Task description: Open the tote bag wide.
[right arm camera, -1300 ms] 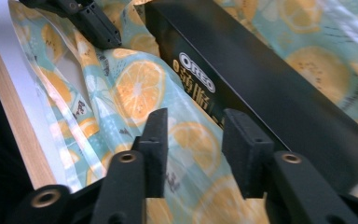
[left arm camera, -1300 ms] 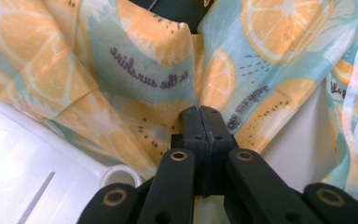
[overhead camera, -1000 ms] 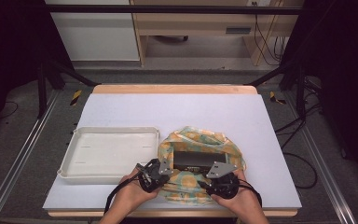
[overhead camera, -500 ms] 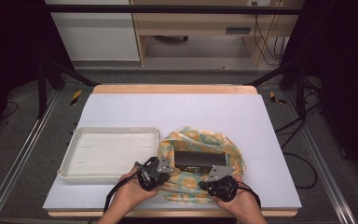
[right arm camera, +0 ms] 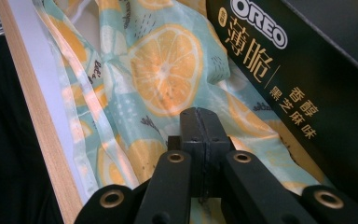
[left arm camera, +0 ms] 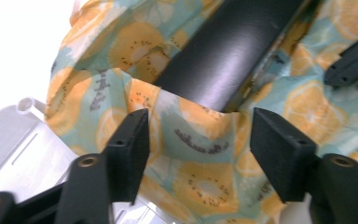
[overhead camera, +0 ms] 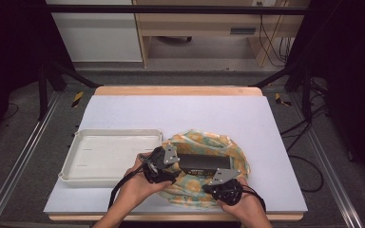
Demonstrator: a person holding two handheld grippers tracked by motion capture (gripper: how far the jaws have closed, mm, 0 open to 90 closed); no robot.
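A thin cloth point(overhead camera: 204, 138) printed with orange and kiwi slices lies bunched on the table's near side. On it rests a black Oreo box point(overhead camera: 204, 163). My left gripper point(overhead camera: 168, 165) sits at the box's left end. Its jaws are open, with a raised fold of the cloth point(left arm camera: 200, 177) between them and the box point(left arm camera: 233, 51) just beyond. My right gripper point(overhead camera: 221, 180) sits at the box's near right corner. In its own view the right gripper point(right arm camera: 198, 126) is shut, over the cloth point(right arm camera: 168, 70) beside the box point(right arm camera: 307, 70).
A white tray point(overhead camera: 109, 152) stands left of the cloth, its corner point(left arm camera: 14, 140) right under my left gripper. The table's wooden front edge point(right arm camera: 42, 140) runs close behind my right gripper. The far half of the table point(overhead camera: 180, 111) is bare.
My left gripper has crept slightly forward at the box's left end. The right gripper has hardly shifted, and the cloth and box lie much as before.
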